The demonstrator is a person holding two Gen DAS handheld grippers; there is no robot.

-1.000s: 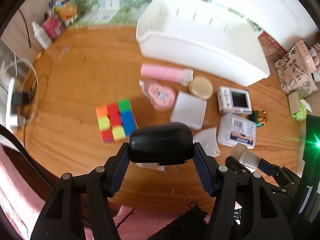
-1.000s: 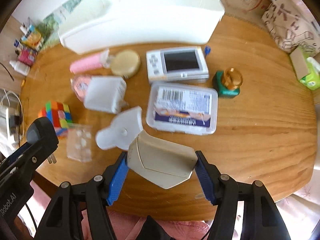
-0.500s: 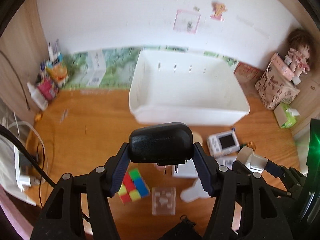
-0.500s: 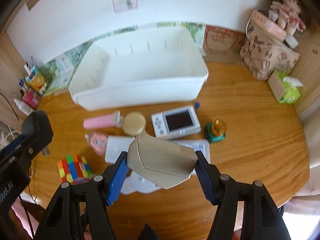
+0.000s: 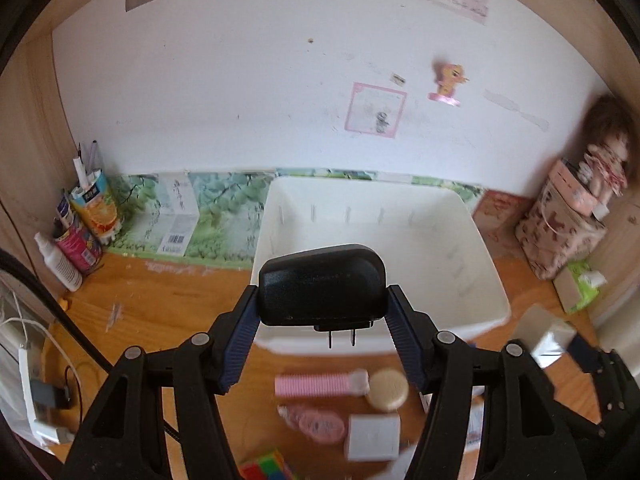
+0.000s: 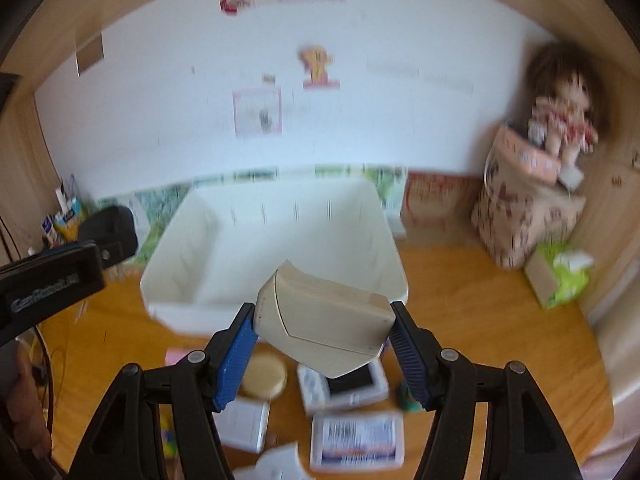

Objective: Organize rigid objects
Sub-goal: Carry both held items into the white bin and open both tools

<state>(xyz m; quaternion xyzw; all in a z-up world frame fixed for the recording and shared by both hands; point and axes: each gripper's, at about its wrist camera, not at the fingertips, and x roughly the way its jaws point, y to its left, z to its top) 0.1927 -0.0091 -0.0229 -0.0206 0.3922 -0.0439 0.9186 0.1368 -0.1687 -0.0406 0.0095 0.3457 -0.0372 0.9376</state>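
My left gripper [image 5: 322, 322] is shut on a black plug adapter [image 5: 322, 288] with its two prongs pointing down, held high in front of the empty white bin [image 5: 472, 240]. My right gripper [image 6: 322, 340] is shut on a beige angular plastic box [image 6: 324, 320], held above the table just before the same white bin [image 6: 200, 240]. The left gripper and its adapter [image 6: 108, 228] show at the left of the right wrist view. The right gripper's box [image 5: 542, 334] shows at the right of the left wrist view.
On the wooden table [image 5: 160, 320] lie a pink ribbed tube [image 5: 316, 385], a round gold lid [image 5: 387, 389], a white square box [image 5: 373, 436], a colour cube [image 5: 266, 466], a small white camera [image 6: 360, 384] and a clear labelled case [image 6: 356, 440]. A doll on a patterned box [image 6: 524, 216] stands at back right.
Both grippers have risen and tilted up from the table. The view now takes in the wall and the bin from closer, and the table objects have slid toward the bottom.
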